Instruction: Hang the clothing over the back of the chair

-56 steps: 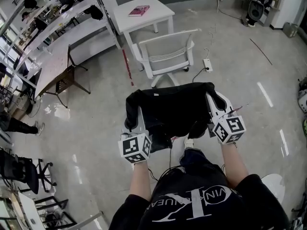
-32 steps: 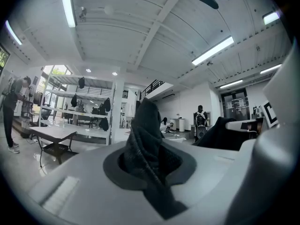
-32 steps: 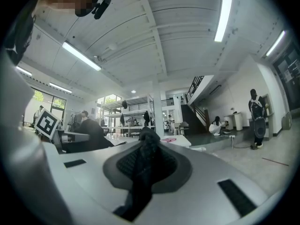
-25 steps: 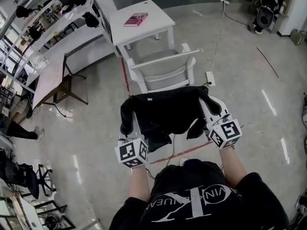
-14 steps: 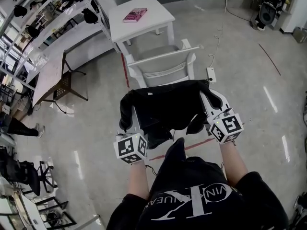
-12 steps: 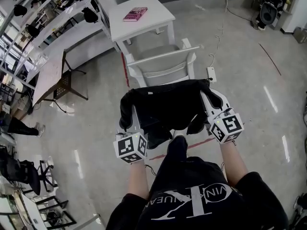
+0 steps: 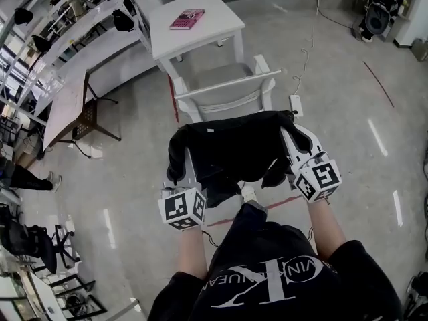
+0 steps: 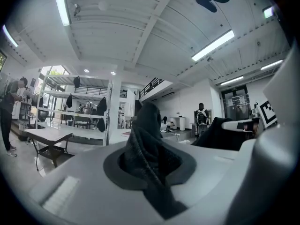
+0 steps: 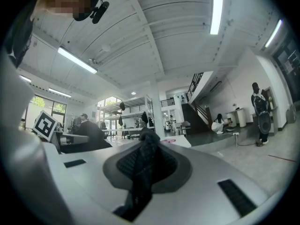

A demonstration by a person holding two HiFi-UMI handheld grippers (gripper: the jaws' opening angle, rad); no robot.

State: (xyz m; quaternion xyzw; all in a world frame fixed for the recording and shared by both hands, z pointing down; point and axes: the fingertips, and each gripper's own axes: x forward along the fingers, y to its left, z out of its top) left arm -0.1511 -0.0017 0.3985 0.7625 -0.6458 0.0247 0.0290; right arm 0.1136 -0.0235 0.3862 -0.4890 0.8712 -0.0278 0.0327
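A black piece of clothing (image 7: 234, 149) hangs spread between my two grippers in the head view. My left gripper (image 7: 179, 154) is shut on its left upper edge, and the dark fabric (image 8: 147, 146) bunches up between its jaws. My right gripper (image 7: 289, 129) is shut on the right upper edge, where a fold of black cloth (image 9: 143, 165) sits pinched in the jaws. Just beyond the clothing stands a white chair (image 7: 224, 85) with its backrest (image 7: 224, 93) toward me. The clothing is held level in front of the backrest, apart from it.
A white table (image 7: 194, 25) with a pink book (image 7: 187, 19) stands behind the chair. A cable and power strip (image 7: 295, 102) lie on the floor to the chair's right. Long white desks (image 7: 73, 79) and dark chairs run along the left. A red floor line (image 7: 231, 218) passes under my feet.
Both grippers with the spread clothing have moved closer to the chair, whose backrest now lies just beyond the clothing's far edge. The grip on both sides is the same.
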